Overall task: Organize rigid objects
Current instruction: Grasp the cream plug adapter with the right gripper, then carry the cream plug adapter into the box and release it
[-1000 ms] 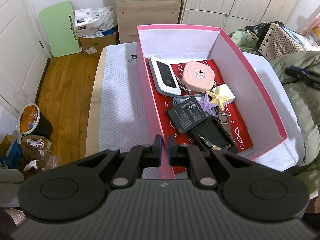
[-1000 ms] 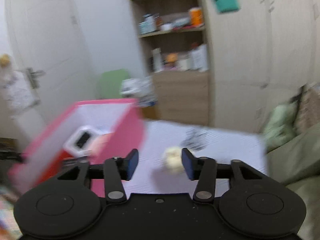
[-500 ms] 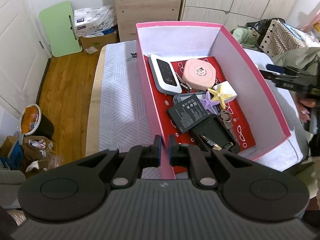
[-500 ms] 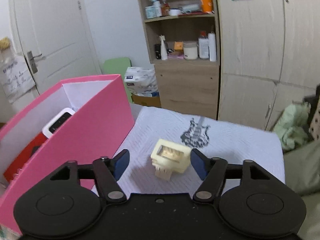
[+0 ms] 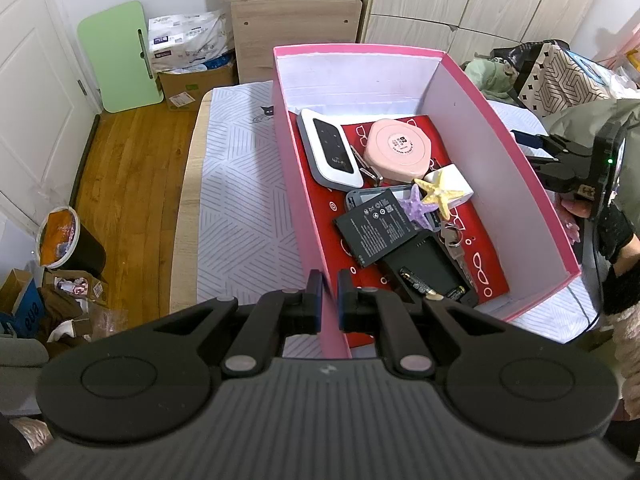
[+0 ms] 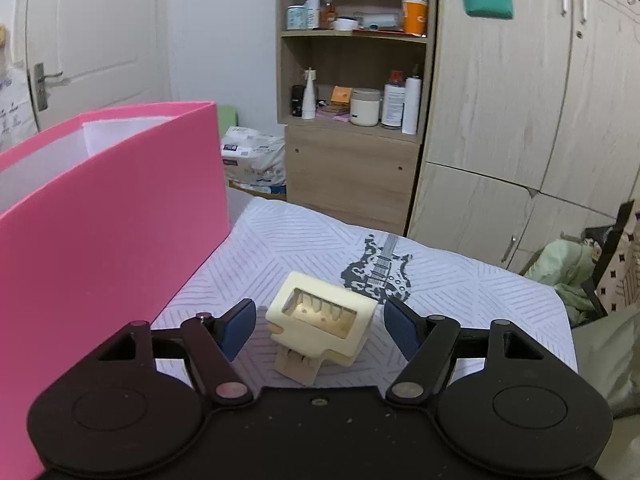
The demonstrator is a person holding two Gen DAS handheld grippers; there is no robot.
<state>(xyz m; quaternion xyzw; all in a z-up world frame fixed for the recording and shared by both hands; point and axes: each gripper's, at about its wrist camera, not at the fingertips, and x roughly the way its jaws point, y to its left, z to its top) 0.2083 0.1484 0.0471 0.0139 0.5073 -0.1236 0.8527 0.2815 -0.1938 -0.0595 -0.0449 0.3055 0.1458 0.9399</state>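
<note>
cream plastic block (image 6: 320, 326) | boxy | windowed top | slotted base

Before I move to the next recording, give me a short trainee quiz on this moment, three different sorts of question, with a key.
1. True or false: the left gripper is shut on the near wall of the pink box.
2. Which thing sits between the right gripper's open pads? A) the cream plastic block B) a battery C) a starfish
3. Fill in: the yellow starfish lies ____ the box.

Key: 1 true, the wall is clamped between its pads. 2 A; the jaws have just been closing but do not touch it yet. 3 inside.
</note>
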